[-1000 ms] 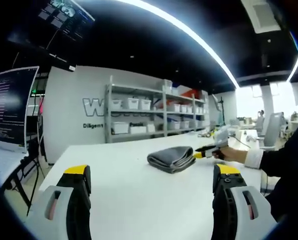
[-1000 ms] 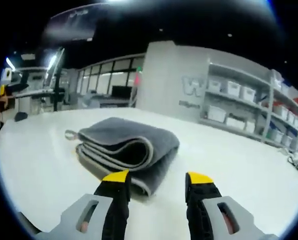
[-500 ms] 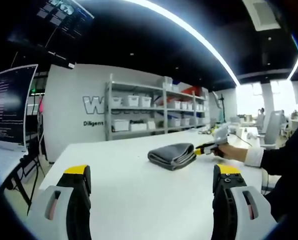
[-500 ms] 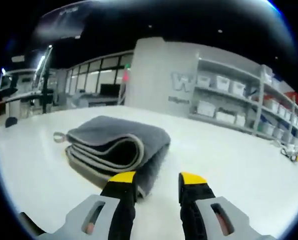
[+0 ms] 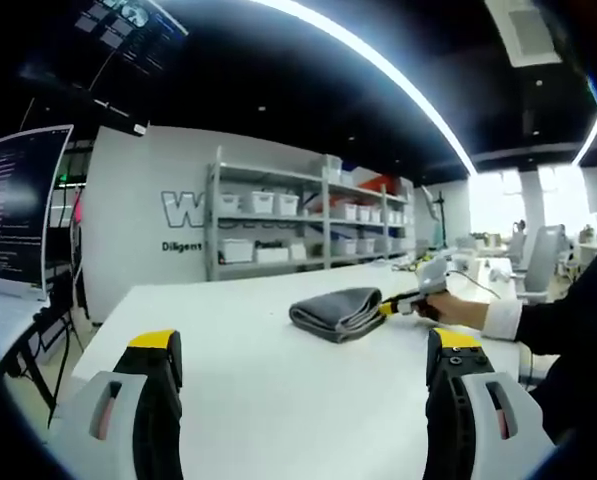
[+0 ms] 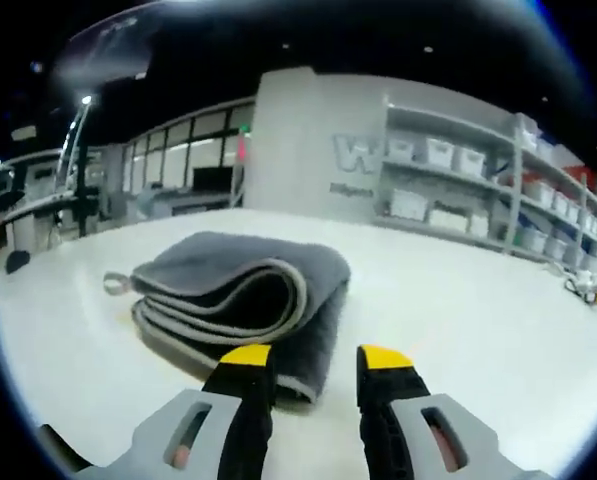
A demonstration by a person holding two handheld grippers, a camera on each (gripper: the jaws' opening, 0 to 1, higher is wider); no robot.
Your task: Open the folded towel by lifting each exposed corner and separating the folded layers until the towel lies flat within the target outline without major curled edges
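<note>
Towel (image 6: 240, 298) lay folded on white table (image 6: 478, 300), straight ahead of right gripper (image 6: 303, 365), its near lower edge at jaw tips. Jaws narrowly parted, gripping nothing. Left gripper (image 5: 303, 350) wide open, well back from towel (image 5: 338, 312); right nearer.

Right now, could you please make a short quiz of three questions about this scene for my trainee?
1. True or false: the grey towel lies fully flat on the white table.
2. Which claw is close to the towel's edge? A) left claw B) right claw
3. Fill in: at the towel's far corner there is a small hanging ___.

Key: 1. False, it is folded in layers. 2. B; the left claw, open, is farther back. 3. loop.
</note>
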